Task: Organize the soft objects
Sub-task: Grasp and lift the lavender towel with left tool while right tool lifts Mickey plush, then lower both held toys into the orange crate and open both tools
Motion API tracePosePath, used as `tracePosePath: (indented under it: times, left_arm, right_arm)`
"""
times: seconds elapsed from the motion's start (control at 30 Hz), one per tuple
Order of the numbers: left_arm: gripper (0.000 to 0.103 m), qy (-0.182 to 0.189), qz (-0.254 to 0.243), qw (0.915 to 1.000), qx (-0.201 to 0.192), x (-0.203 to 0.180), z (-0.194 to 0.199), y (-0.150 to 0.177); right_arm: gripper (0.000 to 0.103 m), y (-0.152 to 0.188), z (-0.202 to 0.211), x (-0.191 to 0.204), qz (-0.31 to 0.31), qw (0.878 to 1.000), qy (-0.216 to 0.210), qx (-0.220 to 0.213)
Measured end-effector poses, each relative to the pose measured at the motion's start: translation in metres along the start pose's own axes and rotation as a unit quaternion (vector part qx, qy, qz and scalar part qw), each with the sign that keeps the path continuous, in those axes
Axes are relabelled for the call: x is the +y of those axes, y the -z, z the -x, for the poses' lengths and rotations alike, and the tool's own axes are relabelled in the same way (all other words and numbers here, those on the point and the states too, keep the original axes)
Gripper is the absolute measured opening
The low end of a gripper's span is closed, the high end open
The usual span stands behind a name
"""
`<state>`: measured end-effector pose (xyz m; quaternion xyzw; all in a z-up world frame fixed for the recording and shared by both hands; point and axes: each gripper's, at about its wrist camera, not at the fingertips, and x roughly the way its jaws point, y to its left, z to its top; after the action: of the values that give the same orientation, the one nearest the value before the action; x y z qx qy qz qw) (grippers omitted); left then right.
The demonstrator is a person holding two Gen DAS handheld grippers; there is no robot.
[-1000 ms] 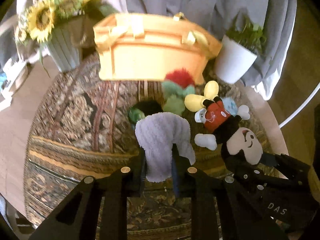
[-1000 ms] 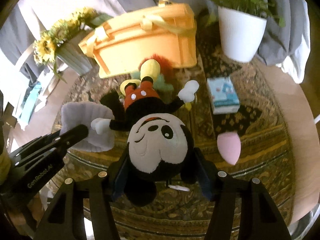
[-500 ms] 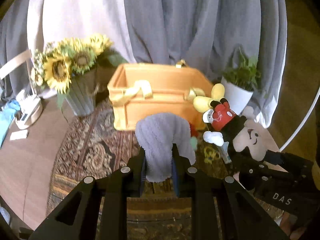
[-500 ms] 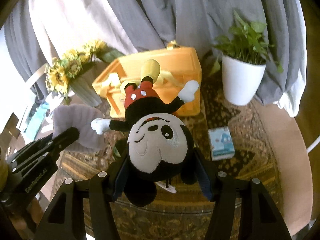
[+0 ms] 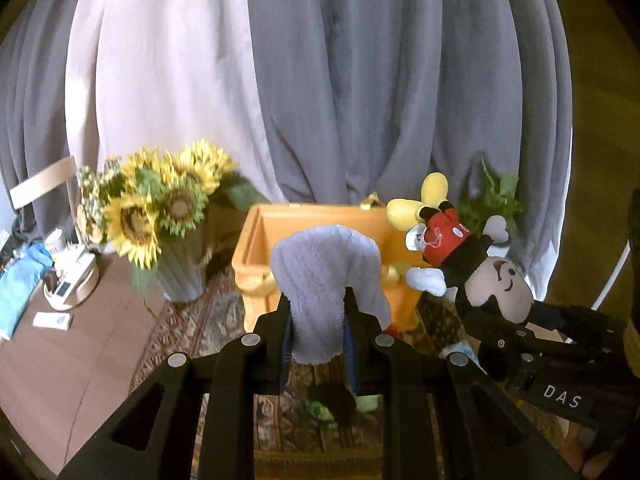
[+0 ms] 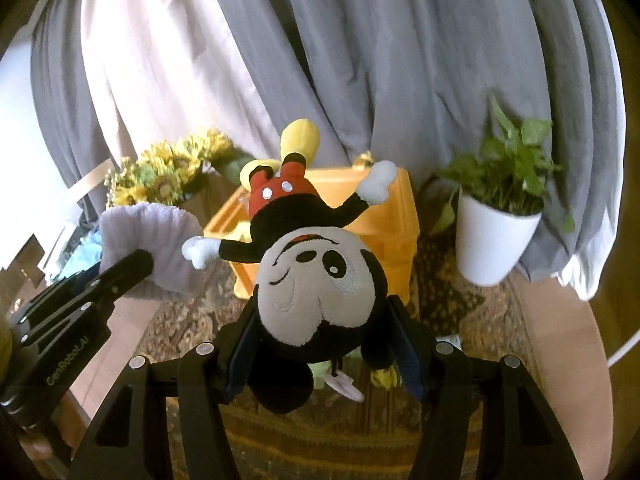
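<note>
A grey towel [image 5: 326,280] was clenched in the left tool [image 5: 316,320], and a mouse plush [image 6: 316,280] was gripped head-first in the right tool [image 6: 320,332], both held clear of the patterned worktop [image 6: 460,320]. The open orange basket [image 5: 320,216] was seen at twelve o'clock beyond both loads, the towel judged nearer. "DAS" and "GenRobot.AI" could be read on the tool bodies.

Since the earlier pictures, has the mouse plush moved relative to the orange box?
Yes. The mouse plush, held in the right gripper, has risen: once low before the orange box, it now overlaps its rim.
</note>
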<state>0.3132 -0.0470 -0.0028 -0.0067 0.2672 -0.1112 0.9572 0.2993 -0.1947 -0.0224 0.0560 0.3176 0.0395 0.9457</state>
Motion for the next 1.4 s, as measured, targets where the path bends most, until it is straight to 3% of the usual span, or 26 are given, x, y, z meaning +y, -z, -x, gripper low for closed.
tracePosePath:
  times: [0.33, 0.87, 1.17, 1.4]
  left_arm:
    - [0.022, -0.004, -0.001, 0.9994, -0.036, 0.004, -0.017, -0.029]
    - [0.022, -0.013, -0.004, 0.9992, -0.036, 0.007, -0.080, -0.066]
    - [0.023, -0.028, -0.011, 0.9995, -0.009, 0.012, -0.129, -0.075]
    - [0.023, -0.040, -0.016, 0.9986, 0.030, 0.014, -0.173, -0.070]
  right_arm:
    - [0.062, -0.036, -0.019, 0.001, 0.021, 1.000, -0.008, -0.022]
    - [0.062, -0.096, -0.083, -0.013, 0.064, 0.998, -0.015, -0.013]
    - [0.062, -0.110, -0.129, -0.019, 0.083, 0.996, -0.025, 0.013]
    - [0.062, -0.115, -0.176, -0.027, 0.105, 0.992, -0.038, 0.063]
